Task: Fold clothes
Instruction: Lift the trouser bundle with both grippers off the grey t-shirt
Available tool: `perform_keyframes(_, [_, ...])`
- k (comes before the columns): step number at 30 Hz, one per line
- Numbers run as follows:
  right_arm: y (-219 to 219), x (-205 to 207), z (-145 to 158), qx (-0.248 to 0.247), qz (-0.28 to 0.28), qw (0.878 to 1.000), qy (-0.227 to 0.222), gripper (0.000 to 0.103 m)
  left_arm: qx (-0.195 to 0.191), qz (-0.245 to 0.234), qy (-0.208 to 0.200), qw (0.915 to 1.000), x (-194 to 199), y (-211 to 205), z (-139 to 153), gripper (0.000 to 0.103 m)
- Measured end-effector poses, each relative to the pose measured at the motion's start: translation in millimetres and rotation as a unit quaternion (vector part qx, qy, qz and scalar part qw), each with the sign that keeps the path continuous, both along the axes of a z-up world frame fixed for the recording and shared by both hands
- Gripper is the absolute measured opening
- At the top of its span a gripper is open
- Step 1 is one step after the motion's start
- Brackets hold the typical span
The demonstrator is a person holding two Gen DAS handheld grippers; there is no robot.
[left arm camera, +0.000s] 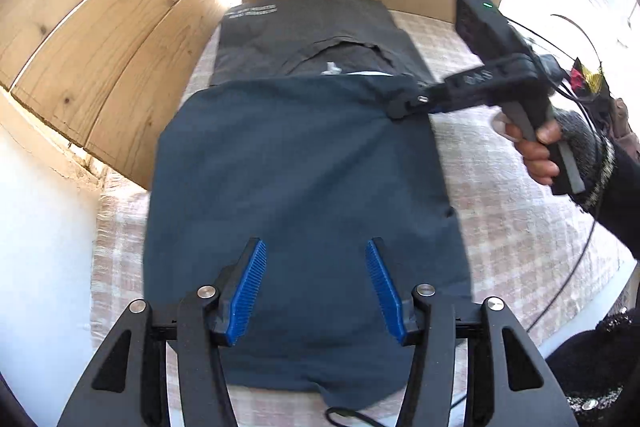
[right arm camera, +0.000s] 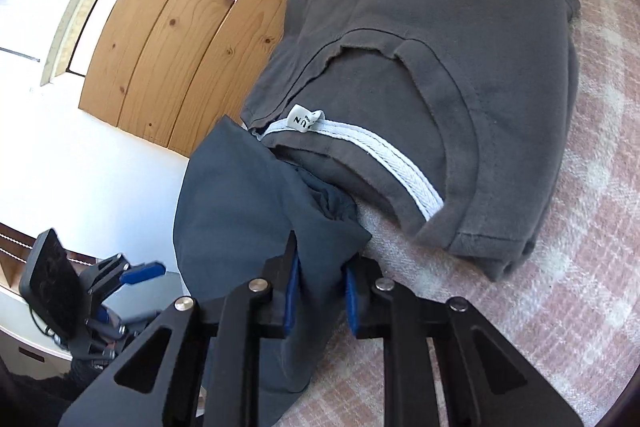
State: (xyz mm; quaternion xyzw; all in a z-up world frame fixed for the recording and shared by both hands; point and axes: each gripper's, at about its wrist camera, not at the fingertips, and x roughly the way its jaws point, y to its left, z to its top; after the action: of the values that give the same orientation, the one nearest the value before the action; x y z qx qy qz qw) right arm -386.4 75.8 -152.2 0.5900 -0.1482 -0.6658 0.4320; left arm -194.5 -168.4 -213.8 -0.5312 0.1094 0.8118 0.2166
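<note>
grey shirt lies folded; right tool pinches the navy cloth's corner mid-fold; left tool gapes empty.

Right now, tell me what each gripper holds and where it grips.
The right gripper pinches the blue garment at its far right corner, beside the folded grey shirt. The left gripper is open above the garment, holding nothing.
</note>
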Motion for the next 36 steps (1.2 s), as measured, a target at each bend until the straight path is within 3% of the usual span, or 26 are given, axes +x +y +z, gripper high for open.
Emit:
perform_keyframes(3, [-9.8,2.5,9.5,0.025,0.018,0.999,0.021,0.018,-0.025,-0.042,0.031,0.9983,46.6,47.2,2.7,0.058])
perform_keyframes(7, [-17.1,3.3,10.7,0.05,0.034,0.998,0.03,0.018,-0.095,-0.074,0.053,0.9914,78.9,97.4,-25.0,0.064])
perform_keyframes(11, [-11.1,3.1,10.9,0.044,0.038,0.998,0.022,0.018,-0.119,-0.047,0.026,0.9914,80.4,111.6,-57.5,0.064])
perform_keyframes(13, [-7.6,2.9,11.2,0.043,0.041,0.998,0.021,0.018,-0.148,-0.041,0.031,0.9877,80.8,113.0,-68.9,0.064])
perform_keyframes(15, [-7.9,2.7,9.9,0.044,0.042,0.998,0.019,0.018,-0.14,-0.034,0.027,0.9891,78.7,106.4,-69.3,0.067])
perform_keyframes(18, [-8.5,1.7,9.0,0.044,0.043,0.998,0.017,0.018,-0.13,-0.023,0.021,0.9911,75.5,96.6,-70.0,0.061])
perform_keyframes(21, [-8.3,-0.6,6.0,0.039,0.039,0.998,0.009,0.018,-0.119,-0.013,0.015,0.9927,72.3,86.7,-70.7,0.034])
perform_keyframes(22, [-7.1,-0.9,4.8,0.036,0.037,0.999,0.005,0.018,-0.115,-0.01,0.013,0.9932,71.3,83.4,-70.9,0.017])
perform_keyframes(23, [-5.9,-0.9,3.9,0.032,0.034,0.999,0.001,0.018,-0.111,-0.006,0.011,0.9937,70.2,80.1,-71.1,0.011])
perform_keyframes(26, [-3.1,-0.6,3.6,0.02,0.023,1.0,-0.007,0.017,-0.092,0.006,0.009,0.9957,67.8,68.2,-66.0,0.009])
perform_keyframes(31, [-0.5,0.7,18.9,-0.016,-0.005,1.0,-0.012,0.014,-0.01,0.056,0.025,0.9981,61.5,25.0,-25.7,0.009])
perform_keyframes(36, [-3.9,3.6,44.3,-0.079,-0.044,0.995,-0.029,0.013,0.064,0.113,0.067,0.9892,52.7,-34.1,21.0,0.008])
